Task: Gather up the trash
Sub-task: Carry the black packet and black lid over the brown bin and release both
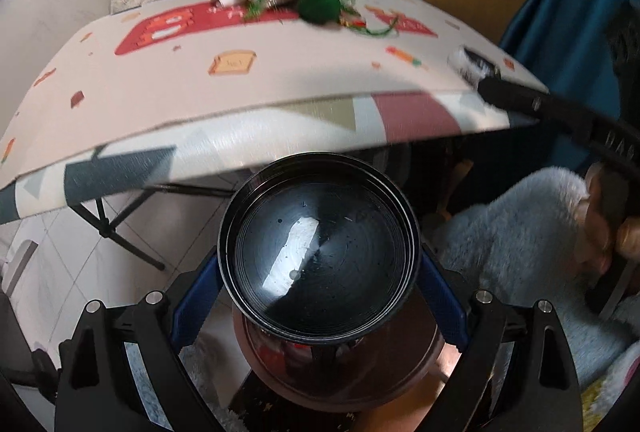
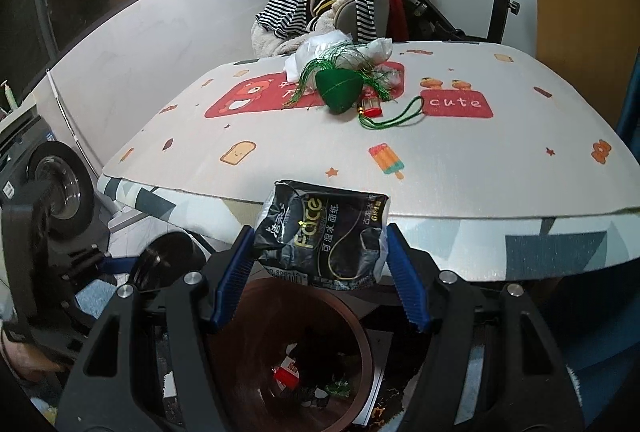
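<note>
**Clearances around the table edge and bin**

The near half of the table [image 2: 460, 168] is bare, giving open passage from its front edge to the far clutter: a green pouch [image 2: 340, 90], plastic bags [image 2: 340, 46] and a cord [image 2: 394, 118]. Below the edge, the bin [image 2: 356, 352] mouth is partly covered by a tissue pack [image 2: 320, 236] held above it in the right gripper [image 2: 320, 274]. The left gripper [image 1: 320, 296] holds a black bowl [image 1: 320, 252] over the same bin [image 1: 340, 372]. Table legs [image 1: 120, 232] stand to the left.
</note>
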`<state>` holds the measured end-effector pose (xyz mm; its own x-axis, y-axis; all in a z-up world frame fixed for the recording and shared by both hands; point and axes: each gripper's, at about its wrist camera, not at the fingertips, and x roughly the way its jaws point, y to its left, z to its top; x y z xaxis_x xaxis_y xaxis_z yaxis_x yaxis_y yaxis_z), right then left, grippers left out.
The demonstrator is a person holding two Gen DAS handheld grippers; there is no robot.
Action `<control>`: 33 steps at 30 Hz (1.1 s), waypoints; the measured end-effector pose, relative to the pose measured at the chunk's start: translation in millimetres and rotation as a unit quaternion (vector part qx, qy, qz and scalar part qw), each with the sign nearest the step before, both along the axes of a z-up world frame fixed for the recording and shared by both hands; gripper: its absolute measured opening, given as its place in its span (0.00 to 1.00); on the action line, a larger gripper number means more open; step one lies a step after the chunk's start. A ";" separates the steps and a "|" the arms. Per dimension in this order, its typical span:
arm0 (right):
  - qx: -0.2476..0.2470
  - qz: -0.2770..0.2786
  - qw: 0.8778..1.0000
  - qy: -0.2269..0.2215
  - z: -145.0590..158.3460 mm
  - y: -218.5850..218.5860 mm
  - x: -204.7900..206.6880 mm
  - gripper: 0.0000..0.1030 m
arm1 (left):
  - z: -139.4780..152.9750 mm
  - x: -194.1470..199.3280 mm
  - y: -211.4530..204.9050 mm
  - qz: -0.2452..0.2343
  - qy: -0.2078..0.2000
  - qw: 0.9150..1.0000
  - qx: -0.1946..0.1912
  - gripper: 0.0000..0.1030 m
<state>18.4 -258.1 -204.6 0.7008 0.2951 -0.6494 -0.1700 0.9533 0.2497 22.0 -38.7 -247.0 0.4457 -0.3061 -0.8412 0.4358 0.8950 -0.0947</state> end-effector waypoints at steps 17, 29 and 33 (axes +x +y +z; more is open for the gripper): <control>0.006 -0.001 1.000 0.011 -12.3 -1.3 -3.8 0.64 | 3.6 3.6 10.8 0.023 -0.026 0.999 -0.006 0.94; -0.008 0.047 0.999 0.012 -25.8 22.3 -6.4 0.64 | 42.2 -9.2 52.9 0.087 -0.095 0.991 -0.028 0.94; -0.033 0.075 0.996 0.018 -31.5 40.3 -8.0 0.64 | 53.9 -18.3 63.7 0.101 -0.126 0.986 -0.033 0.94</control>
